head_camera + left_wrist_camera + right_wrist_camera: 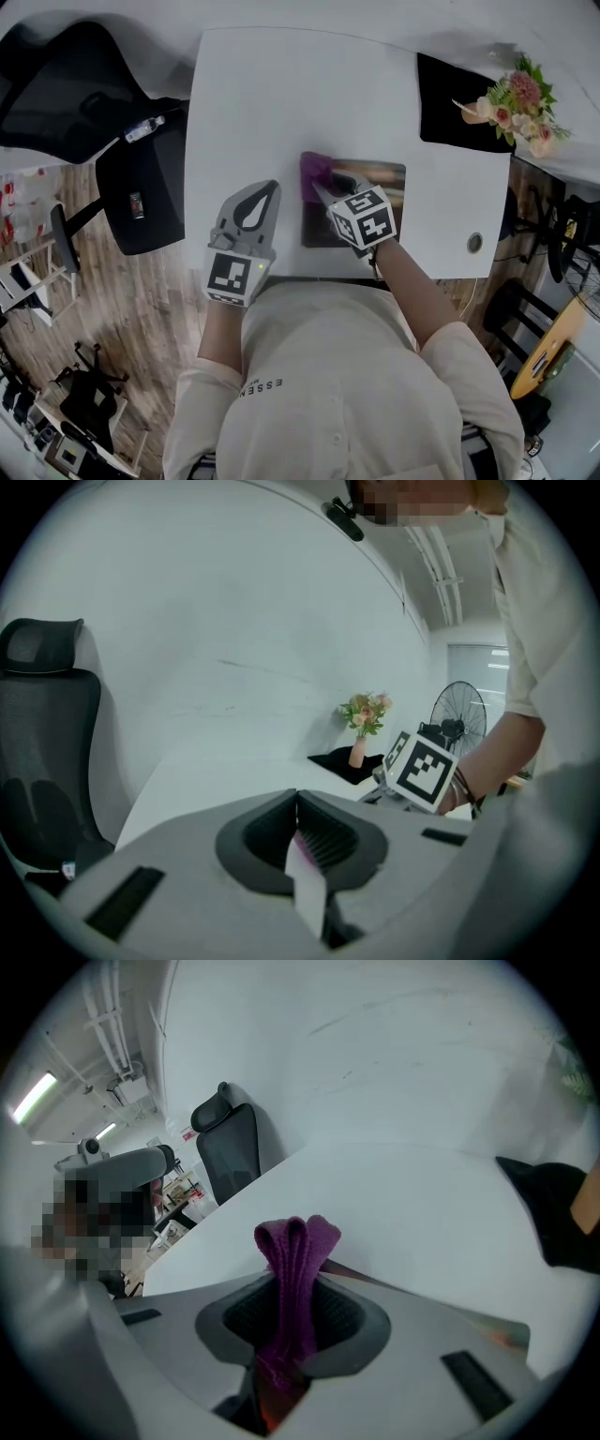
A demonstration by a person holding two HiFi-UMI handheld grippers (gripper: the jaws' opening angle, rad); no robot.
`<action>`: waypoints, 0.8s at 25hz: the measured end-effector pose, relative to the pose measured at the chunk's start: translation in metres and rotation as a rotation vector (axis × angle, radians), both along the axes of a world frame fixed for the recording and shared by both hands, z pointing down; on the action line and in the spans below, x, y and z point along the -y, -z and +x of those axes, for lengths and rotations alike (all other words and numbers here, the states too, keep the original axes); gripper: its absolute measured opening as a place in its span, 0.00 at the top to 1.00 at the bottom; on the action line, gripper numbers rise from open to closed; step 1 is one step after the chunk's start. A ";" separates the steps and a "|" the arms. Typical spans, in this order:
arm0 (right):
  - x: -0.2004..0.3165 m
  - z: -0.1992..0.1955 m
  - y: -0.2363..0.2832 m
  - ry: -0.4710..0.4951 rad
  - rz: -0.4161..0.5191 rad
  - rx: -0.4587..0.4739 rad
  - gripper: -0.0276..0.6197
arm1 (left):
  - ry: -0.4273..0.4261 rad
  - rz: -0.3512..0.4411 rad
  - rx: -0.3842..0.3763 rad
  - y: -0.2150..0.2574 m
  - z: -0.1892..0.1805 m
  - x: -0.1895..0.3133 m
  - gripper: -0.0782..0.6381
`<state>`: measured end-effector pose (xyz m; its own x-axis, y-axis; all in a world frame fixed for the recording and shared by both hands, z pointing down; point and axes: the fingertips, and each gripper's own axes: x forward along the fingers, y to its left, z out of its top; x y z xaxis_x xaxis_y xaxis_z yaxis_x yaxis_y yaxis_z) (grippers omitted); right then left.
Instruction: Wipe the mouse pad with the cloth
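Office, white desk (281, 94), blk mesh swivel chair (56, 94), floor fan (457, 726), strip lights (34, 1096) overhead

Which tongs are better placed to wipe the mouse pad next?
Right. The right tongs grip the purple cloth over the mouse pad; the left tongs are shut, off the pad.

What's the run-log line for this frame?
right gripper: shut on cloth | cloth: at left edge of mouse pad | left gripper: shut, empty, over table
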<state>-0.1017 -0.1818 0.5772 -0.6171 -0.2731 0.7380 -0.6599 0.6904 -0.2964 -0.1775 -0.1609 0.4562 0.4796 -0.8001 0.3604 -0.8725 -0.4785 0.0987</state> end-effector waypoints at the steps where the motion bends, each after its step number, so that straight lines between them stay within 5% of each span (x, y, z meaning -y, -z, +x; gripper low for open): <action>1: 0.001 0.002 0.000 -0.001 -0.001 -0.004 0.81 | 0.003 -0.011 -0.006 0.000 0.002 0.001 0.89; 20: 0.013 0.081 -0.003 -0.106 -0.035 -0.014 0.81 | -0.075 0.005 0.038 0.002 0.067 0.022 0.89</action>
<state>-0.0203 -0.1953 0.5804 -0.5762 -0.3102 0.7562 -0.7325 0.6063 -0.3094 -0.1108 -0.1832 0.4543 0.5240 -0.7645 0.3754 -0.8374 -0.5428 0.0633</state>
